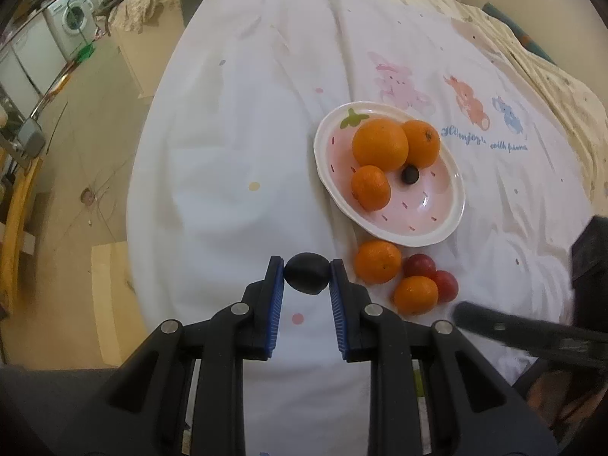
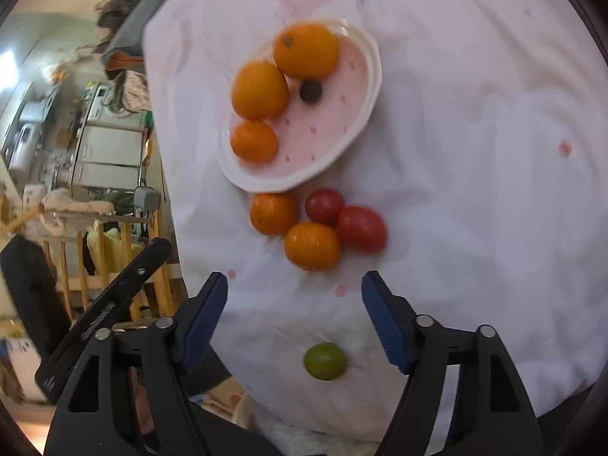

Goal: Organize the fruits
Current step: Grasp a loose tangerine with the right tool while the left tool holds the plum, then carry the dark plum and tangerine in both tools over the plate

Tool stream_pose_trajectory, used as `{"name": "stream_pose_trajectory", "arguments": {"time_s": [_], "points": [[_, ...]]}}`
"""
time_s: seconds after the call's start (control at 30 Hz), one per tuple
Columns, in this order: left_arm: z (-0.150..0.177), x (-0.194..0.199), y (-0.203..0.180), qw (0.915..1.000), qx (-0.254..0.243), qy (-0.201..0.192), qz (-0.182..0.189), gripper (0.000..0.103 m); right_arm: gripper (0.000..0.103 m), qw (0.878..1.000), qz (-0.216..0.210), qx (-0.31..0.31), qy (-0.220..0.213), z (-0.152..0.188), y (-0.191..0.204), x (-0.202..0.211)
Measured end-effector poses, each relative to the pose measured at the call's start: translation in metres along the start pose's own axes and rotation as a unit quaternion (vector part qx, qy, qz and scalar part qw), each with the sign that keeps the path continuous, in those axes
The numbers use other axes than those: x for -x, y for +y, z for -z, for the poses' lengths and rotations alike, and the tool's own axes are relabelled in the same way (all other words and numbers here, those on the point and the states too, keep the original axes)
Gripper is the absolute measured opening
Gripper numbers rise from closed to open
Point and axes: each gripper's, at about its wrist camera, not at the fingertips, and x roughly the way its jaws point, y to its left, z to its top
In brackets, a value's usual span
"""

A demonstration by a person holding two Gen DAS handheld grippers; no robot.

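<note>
Left claw (image 1: pixel 307 273) grips a dark fruit (image 1: pixel 307 273) near the pink plate (image 1: pixel 433 209) — right claw (image 2: pixel 294 285) wide, empty — on a white-clothed surface (image 1: pixel 235 144); washing machine (image 1: pixel 74 19) beyond.

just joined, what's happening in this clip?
A person with a handheld gripper in each hand is sorting fruit onto a pink plate on a white cloth. The left gripper is clamped on a small dark fruit. The right gripper is open with nothing between its fingers, above a cluster of two oranges and two red fruits beside the plate; a green fruit lies nearer the camera. The plate already holds three oranges and one dark fruit.
</note>
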Motion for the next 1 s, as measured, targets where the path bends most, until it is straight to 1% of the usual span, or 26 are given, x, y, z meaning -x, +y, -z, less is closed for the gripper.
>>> {"name": "stream_pose_trajectory", "arguments": {"time_s": [0.07, 0.17, 0.37, 0.43, 0.5, 0.6, 0.67, 0.8, 1.0], "points": [[-0.001, 0.000, 0.001, 0.9999, 0.005, 0.006, 0.010, 0.020, 0.070, 1.000, 0.010, -0.018, -0.001, -0.001, -0.001, -0.009], [0.001, 0.002, 0.002, 0.9998, 0.008, 0.008, 0.014, 0.020, 0.069, 0.999, 0.033, -0.034, -0.006, -0.005, -0.001, -0.019], [0.001, 0.002, 0.004, 0.9998, 0.007, 0.014, 0.013, 0.020, 0.059, 0.997, 0.062, -0.042, 0.002, -0.010, -0.003, -0.037], [0.001, 0.002, 0.002, 0.9998, 0.003, 0.014, 0.011, 0.020, 0.055, 0.997, 0.063, -0.043, 0.000, -0.012, -0.004, -0.039], [0.002, 0.002, 0.001, 0.9999, -0.001, 0.012, 0.009, 0.020, 0.047, 0.998, 0.055, -0.043, 0.001, -0.012, -0.004, -0.039], [0.002, 0.001, -0.002, 0.9999, -0.003, 0.012, 0.007, 0.020, 0.046, 0.998, 0.054, -0.029, 0.002, -0.011, -0.001, -0.035], [0.003, 0.001, -0.002, 0.9999, -0.004, 0.011, 0.006, 0.020, 0.046, 0.999, 0.042, -0.024, 0.003, -0.010, -0.002, -0.033], [0.003, -0.001, -0.003, 0.9999, -0.006, 0.010, 0.000, 0.020, 0.046, 0.999, 0.033, -0.012, 0.002, -0.010, 0.002, -0.027], [0.003, -0.004, -0.005, 0.9999, -0.011, 0.012, -0.005, 0.020, 0.046, 1.000, 0.015, 0.001, -0.002, -0.003, 0.004, -0.007]]}}
